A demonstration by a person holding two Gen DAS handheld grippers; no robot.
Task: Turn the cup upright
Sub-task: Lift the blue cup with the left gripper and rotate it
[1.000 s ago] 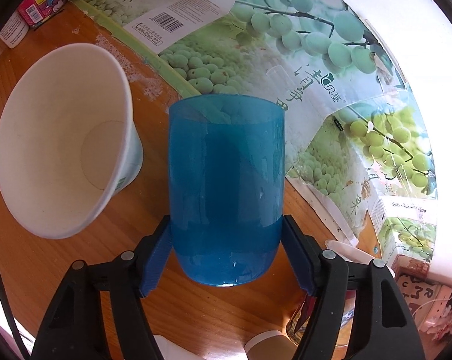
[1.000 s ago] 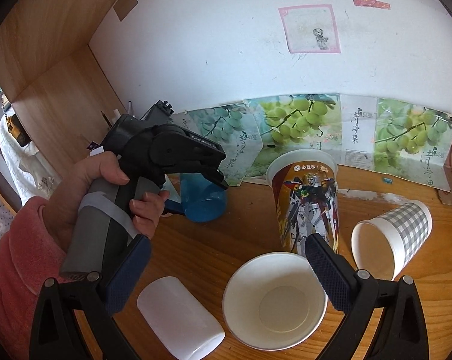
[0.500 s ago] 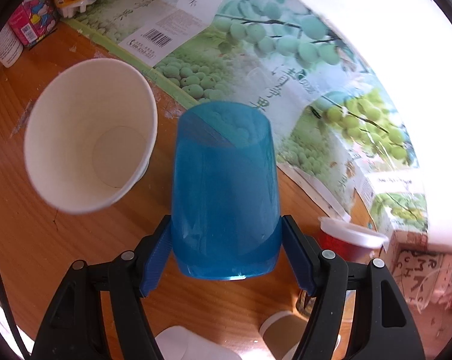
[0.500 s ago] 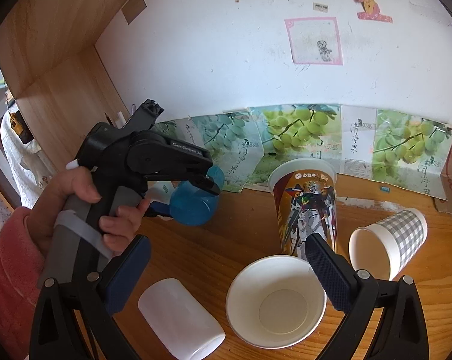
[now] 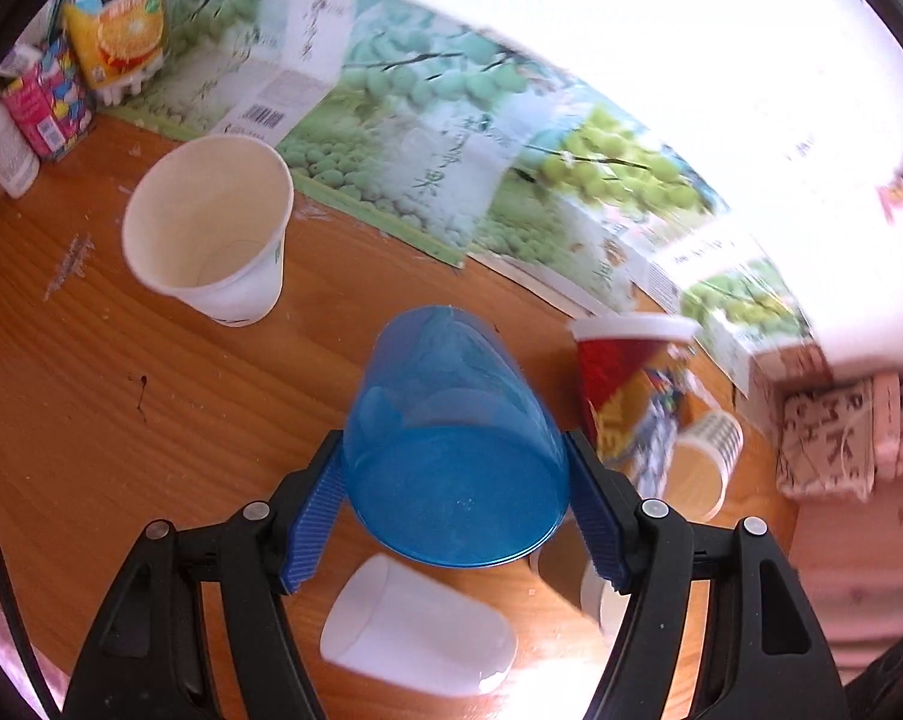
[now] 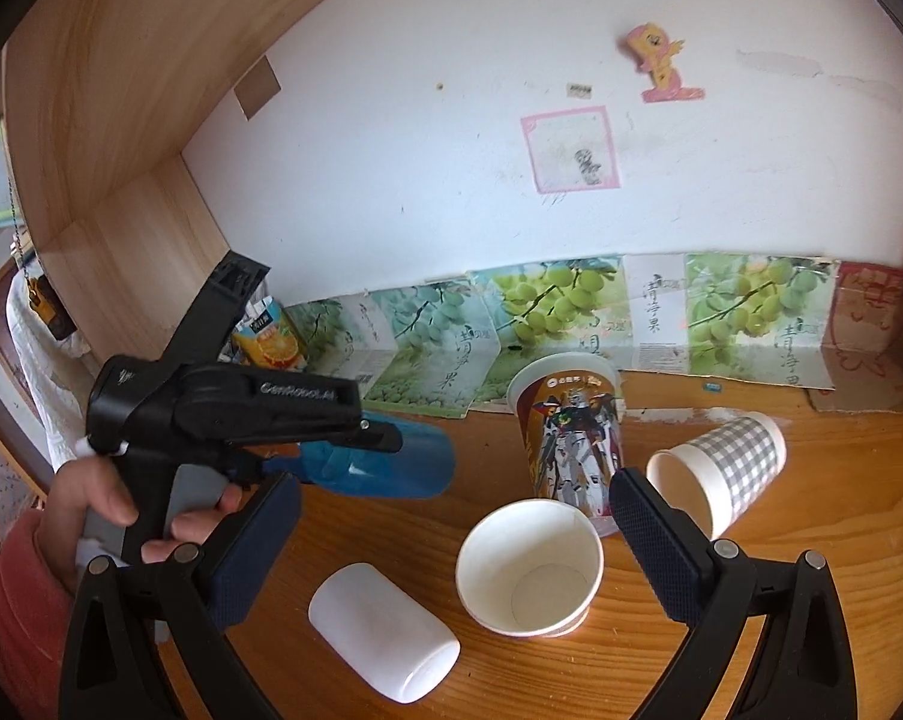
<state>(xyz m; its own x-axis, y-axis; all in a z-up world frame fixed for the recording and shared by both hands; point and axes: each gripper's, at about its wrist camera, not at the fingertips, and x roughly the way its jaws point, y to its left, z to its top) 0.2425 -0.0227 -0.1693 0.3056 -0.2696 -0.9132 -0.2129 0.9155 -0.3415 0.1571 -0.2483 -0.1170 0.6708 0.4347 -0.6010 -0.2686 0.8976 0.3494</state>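
Note:
My left gripper (image 5: 454, 501) is shut on a translucent blue plastic cup (image 5: 451, 438) and holds it in the air above the wooden table (image 5: 151, 396). The cup lies roughly horizontal, its closed base toward the camera. In the right wrist view the same blue cup (image 6: 391, 465) sticks out sideways from the left gripper, above the table. My right gripper (image 6: 451, 540) is open and empty, hovering over a white paper cup (image 6: 529, 567) that stands upright.
A white cup (image 6: 385, 630) lies on its side at the front. A checked paper cup (image 6: 718, 468) lies on its side at the right. A tall robot-print cup (image 6: 571, 432) and another white paper cup (image 5: 211, 240) stand upright. Cartons (image 5: 121, 30) line the back wall.
My left gripper has lifted and swung right with the blue cup, tilting it from pointing down at the table to about level. The right gripper rose slightly.

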